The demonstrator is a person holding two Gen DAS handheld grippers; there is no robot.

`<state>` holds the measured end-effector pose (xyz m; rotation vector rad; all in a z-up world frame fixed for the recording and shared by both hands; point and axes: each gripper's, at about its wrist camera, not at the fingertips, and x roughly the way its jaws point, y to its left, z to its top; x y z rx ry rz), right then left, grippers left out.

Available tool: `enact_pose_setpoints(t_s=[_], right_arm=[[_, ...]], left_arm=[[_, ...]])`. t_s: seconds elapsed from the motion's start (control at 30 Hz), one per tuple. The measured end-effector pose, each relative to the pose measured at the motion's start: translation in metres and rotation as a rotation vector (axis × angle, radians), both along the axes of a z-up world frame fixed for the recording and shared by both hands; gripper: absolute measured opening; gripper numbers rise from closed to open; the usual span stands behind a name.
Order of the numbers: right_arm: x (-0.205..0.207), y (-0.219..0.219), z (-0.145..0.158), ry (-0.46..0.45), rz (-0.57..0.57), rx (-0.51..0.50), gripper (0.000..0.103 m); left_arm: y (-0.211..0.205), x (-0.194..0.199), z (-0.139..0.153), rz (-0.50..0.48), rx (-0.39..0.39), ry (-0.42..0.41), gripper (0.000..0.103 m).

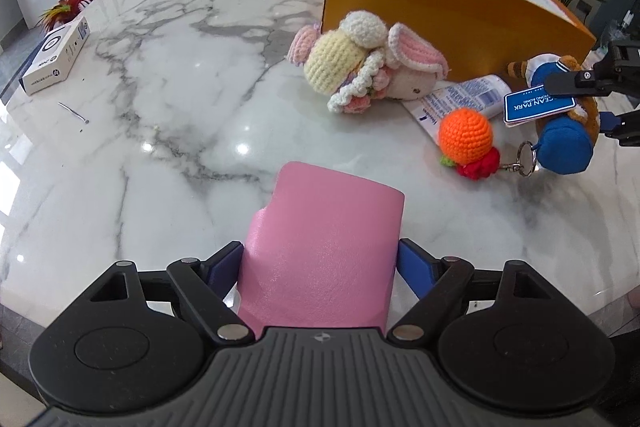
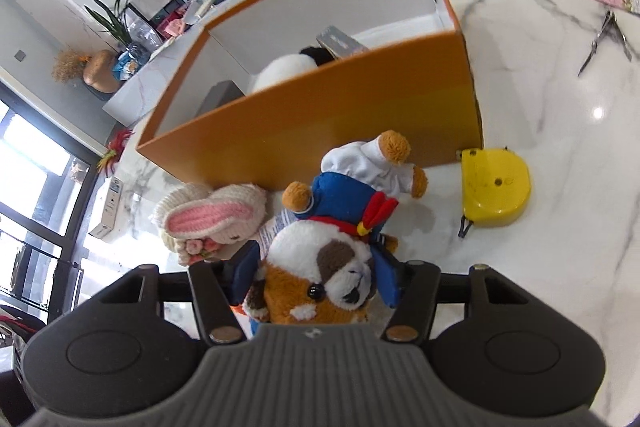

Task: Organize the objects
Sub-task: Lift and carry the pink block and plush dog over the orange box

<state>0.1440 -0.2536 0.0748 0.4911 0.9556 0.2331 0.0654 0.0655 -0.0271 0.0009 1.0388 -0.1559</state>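
The right gripper [image 2: 316, 279] clamps the plush dog [image 2: 320, 287]; the left gripper [image 1: 320, 263] holds a pink wallet [image 1: 320, 247] between wide fingers. Ahead, the orange box [image 2: 320, 115] holds few items; most remain outside.

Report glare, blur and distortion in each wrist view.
Left wrist view: sharp; bright glare spots on the marble table; fisheye bends the table edge and the orange box. Right wrist view: the box rim is slightly smeared, the plush dog up close is fairly crisp; one glare spot on the marble at right; window at left is blown out.
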Motion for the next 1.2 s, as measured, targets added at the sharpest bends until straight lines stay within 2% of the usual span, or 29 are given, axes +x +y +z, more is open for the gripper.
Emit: enact_pose_setpoints(t_s=[0.4,0.8,1.0,1.2], right_arm=[[-0.006,-0.005,0.014,-0.039,0.016,0.015,0.062],[-0.014,-0.007,0.032,-0.108,0.019,-0.038,0.062],[-0.02,-0.01,0.053,-0.182,0.009,-0.062,0.062],[-0.024,-0.015,0.082,-0.287,-0.022,-0.088,0.061]], left_arm=[[-0.005,0.0,0.014,0.002,-0.035,-0.034,0.096],[-0.024,-0.001,0.031,-0.01,-0.039,-0.09,0.096],[-0.043,0.005,0.052,-0.014,-0.015,-0.16,0.096],[-0.063,0.015,0.094,-0.033,-0.017,-0.275,0.096]])
